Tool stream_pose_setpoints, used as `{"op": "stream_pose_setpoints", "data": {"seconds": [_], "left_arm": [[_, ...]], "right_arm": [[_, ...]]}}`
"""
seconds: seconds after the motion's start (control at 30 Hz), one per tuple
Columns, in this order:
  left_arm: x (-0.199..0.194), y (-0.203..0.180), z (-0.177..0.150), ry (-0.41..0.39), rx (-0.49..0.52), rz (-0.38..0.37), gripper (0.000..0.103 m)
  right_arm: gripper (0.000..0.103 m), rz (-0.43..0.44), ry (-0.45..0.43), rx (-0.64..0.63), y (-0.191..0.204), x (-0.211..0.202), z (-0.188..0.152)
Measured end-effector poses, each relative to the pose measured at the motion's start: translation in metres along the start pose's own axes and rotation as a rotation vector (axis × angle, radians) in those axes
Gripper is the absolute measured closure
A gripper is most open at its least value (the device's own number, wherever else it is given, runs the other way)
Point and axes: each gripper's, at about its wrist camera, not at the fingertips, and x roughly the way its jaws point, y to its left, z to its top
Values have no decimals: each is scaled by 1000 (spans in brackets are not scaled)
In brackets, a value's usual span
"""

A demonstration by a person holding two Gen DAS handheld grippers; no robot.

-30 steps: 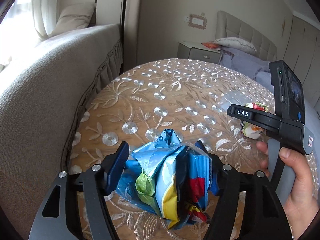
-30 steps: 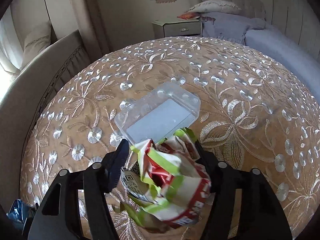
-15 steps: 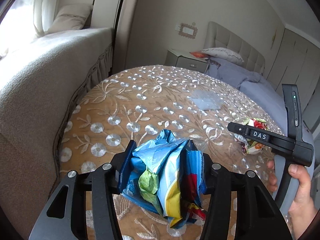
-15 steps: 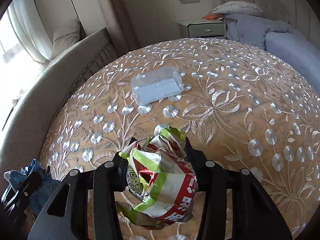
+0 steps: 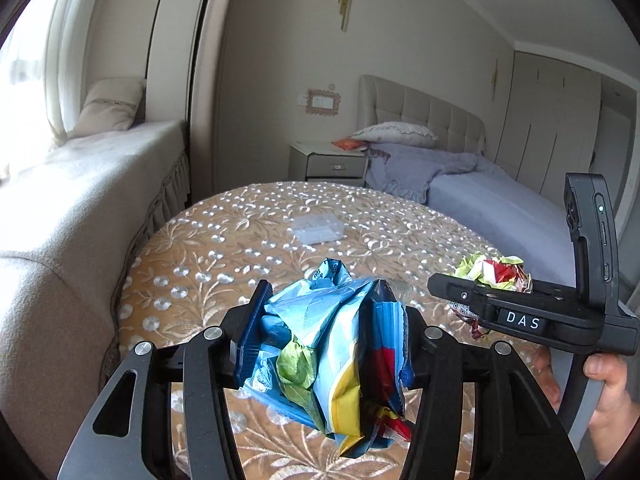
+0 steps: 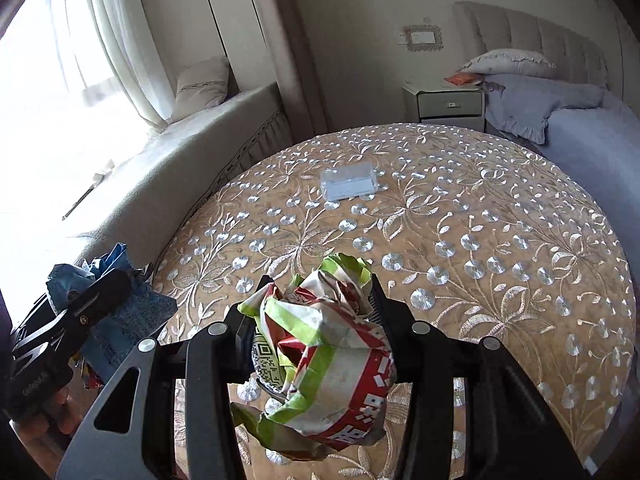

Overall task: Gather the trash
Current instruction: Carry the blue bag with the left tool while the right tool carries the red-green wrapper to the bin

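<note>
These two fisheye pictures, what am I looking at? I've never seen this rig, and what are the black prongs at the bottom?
No robot here: a person carries a handheld tool in each hand, each with a camera looking along its two prongs. In the left view, the left tool is shut on a crumpled blue wrapper. In the right view, the right tool is shut on a crumpled red-and-green wrapper. Both hang above a round embroidered table, where a clear plastic box lies.

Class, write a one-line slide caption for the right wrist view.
Right tongs grip a crumpled red-and-green wrapper above the embroidered round table; a clear plastic box remains there.
</note>
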Motion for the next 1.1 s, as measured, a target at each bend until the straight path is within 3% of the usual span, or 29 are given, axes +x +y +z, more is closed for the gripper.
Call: {"op": "stream_pose_setpoints", "data": {"seconds": [0.2, 0.37, 0.5, 0.8, 1.1], "left_arm": [[-15, -66, -15, -17, 92, -108, 51], [-14, -124, -33, 13, 172, -218, 50], [-5, -179, -55, 61, 250, -324, 50], [28, -306, -123, 232, 415, -609, 50], [71, -413, -213, 480, 561, -778, 49]], "right_arm": [[55, 24, -141, -85, -22, -78, -38], [54, -64, -219, -118, -57, -134, -75], [54, -180, -239, -73, -95, -170, -109], [53, -413, -175, 142, -195, -230, -192], [52, -573, 0, 322, -277, -229, -262]]}}
